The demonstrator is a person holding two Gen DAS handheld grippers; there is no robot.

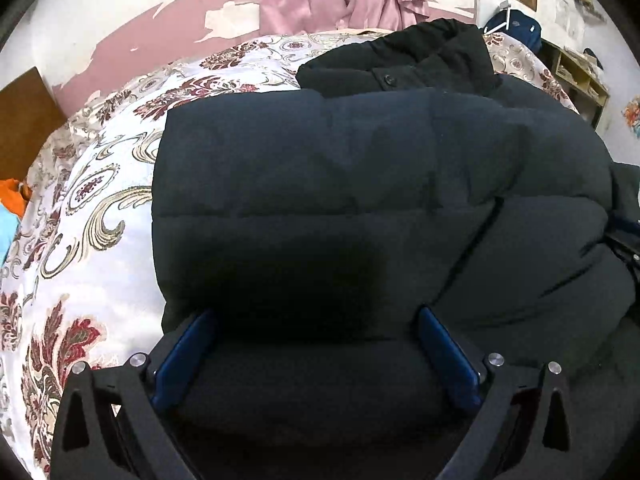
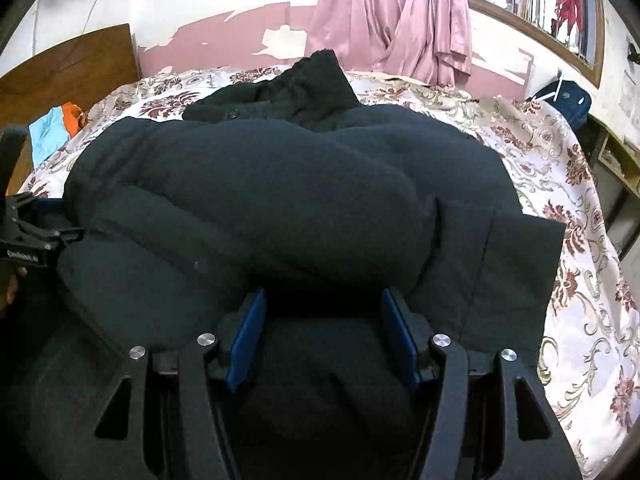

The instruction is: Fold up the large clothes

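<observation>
A large black puffy jacket (image 1: 360, 160) lies folded in on itself on a floral bedspread (image 1: 100, 200). Its collar with a button (image 1: 420, 56) lies at the far end. My left gripper (image 1: 316, 314) hangs over the jacket's near edge, blue pads (image 1: 184, 352) wide apart and pressing on nothing. In the right wrist view the jacket (image 2: 260, 184) bulges in thick rolls with a flat panel at the right. My right gripper (image 2: 324, 293) stands open just above the near fold, fabric below and between its pads (image 2: 248, 340). The left gripper (image 2: 40, 236) shows at that view's left edge against the jacket's side.
Bedspread (image 2: 560, 184) shows bare to the right and far side of the jacket. Pink curtains (image 2: 400, 20) hang on the wall behind. A wooden headboard (image 2: 68, 68) and an orange and blue cloth (image 2: 56, 124) are at the left; a blue bag (image 2: 568, 100) at the right.
</observation>
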